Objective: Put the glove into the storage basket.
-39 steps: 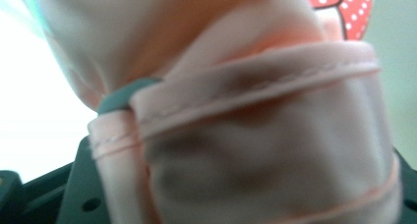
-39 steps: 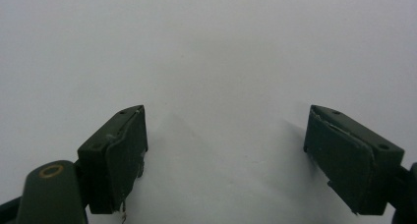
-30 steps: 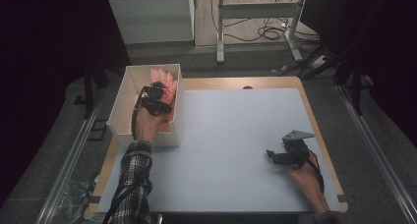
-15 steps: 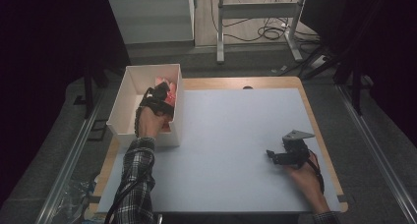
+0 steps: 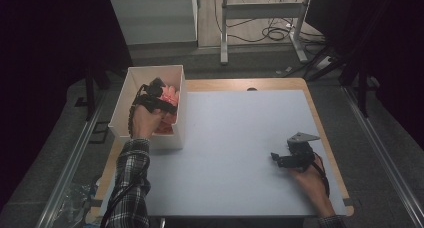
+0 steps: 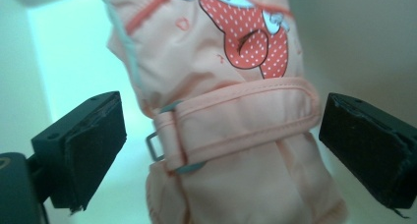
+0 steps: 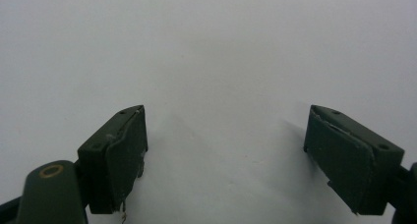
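Note:
A pink child's mitten (image 6: 231, 116) with a red dotted cartoon patch and a wrist strap lies in the white box (image 5: 131, 83) at the table's left. My left gripper (image 5: 162, 95) hovers inside the box over the pink mitten (image 5: 170, 94). Its jaws have just been opening and now stand wide; the mitten lies between them without either pad pressing on it. My right gripper (image 5: 279, 158) rests low over the white tabletop (image 5: 235, 133) at the right, open, with nothing between its jaws. In the right gripper view its pads (image 7: 125, 155) frame bare white surface.
The white box has tall walls around the left gripper. A wooden table edge (image 5: 325, 133) borders the white sheet. Metal rails run along both sides of the table, and a desk frame with cables stands on the floor behind.
The left gripper has let go of the pink mitten, which now lies in the box, and the hand has lifted slightly. The right hand has not moved.

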A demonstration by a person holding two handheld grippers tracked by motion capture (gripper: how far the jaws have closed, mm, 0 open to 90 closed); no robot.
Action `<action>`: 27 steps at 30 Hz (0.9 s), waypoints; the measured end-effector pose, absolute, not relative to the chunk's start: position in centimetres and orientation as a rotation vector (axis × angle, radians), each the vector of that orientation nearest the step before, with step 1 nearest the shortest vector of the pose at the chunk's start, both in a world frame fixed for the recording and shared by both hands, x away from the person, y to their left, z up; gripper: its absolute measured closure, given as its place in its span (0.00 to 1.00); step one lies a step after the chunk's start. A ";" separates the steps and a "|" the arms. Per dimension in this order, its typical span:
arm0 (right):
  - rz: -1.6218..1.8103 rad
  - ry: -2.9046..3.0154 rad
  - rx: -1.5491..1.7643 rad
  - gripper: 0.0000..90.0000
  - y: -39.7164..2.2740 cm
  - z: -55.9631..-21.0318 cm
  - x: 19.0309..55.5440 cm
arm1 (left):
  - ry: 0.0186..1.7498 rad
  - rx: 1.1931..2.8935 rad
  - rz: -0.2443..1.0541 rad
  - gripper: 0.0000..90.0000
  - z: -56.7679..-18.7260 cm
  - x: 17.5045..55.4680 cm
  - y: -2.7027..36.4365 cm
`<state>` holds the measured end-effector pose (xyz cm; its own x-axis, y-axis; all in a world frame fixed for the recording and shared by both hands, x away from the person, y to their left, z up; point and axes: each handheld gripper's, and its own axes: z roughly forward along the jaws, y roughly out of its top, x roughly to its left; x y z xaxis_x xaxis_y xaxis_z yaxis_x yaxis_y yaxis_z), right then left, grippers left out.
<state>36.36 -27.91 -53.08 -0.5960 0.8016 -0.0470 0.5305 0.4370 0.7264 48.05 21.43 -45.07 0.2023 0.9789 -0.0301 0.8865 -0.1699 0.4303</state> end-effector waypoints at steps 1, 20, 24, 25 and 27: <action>0.963 2.308 1.131 0.19 -27.9 -53.1 36.4 | 1.747 2.130 0.362 0.05 -45.1 48.0 21.4; 0.963 2.308 1.131 0.19 -27.9 -53.1 36.4 | 1.612 2.064 0.413 0.03 -42.2 45.8 23.1; 0.963 2.308 1.132 0.19 -27.9 -53.1 36.4 | 1.587 2.053 0.423 0.03 -41.9 45.4 23.2; 0.963 2.308 1.132 0.19 -27.9 -53.1 36.4 | 1.587 2.053 0.423 0.03 -41.9 45.4 23.2; 0.963 2.308 1.132 0.19 -27.9 -53.1 36.4 | 1.571 2.047 0.426 0.03 -41.7 45.1 23.3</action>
<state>36.35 -27.90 -53.08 -0.5955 0.8020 -0.0469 0.5307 0.4365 0.7265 45.11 23.25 -41.72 0.2778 0.9585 -0.0639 0.7948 -0.1920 0.5756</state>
